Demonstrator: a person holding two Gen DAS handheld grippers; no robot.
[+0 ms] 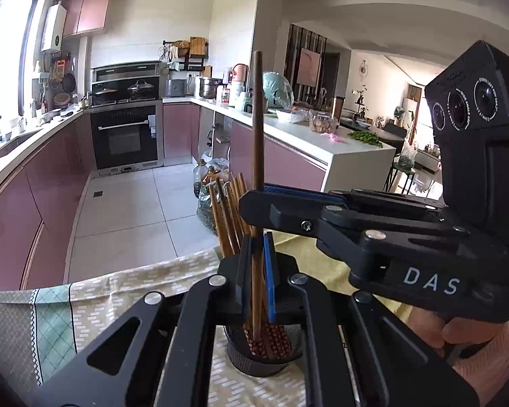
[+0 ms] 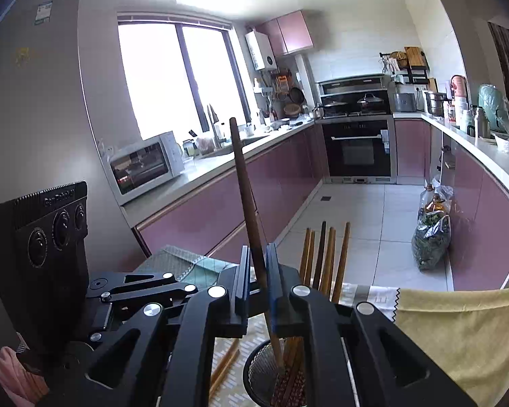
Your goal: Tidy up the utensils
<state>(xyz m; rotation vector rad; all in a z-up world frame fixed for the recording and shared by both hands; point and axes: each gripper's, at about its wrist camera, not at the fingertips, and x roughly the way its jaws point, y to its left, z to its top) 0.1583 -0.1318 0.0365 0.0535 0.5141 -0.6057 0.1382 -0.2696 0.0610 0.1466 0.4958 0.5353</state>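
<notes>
Left claw clamped on dark chopstick, upright, lower end in holder below. Right claw gripping same chopstick. Other chopsticks just beyond.

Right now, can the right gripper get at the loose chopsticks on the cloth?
Probably not: right gripper is shut on the dark chopstick; loose chopsticks lie below, beside the holder.

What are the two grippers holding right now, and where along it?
Both the left gripper and right gripper pinch one dark chopstick, low on its shaft, above the mesh holder.
</notes>
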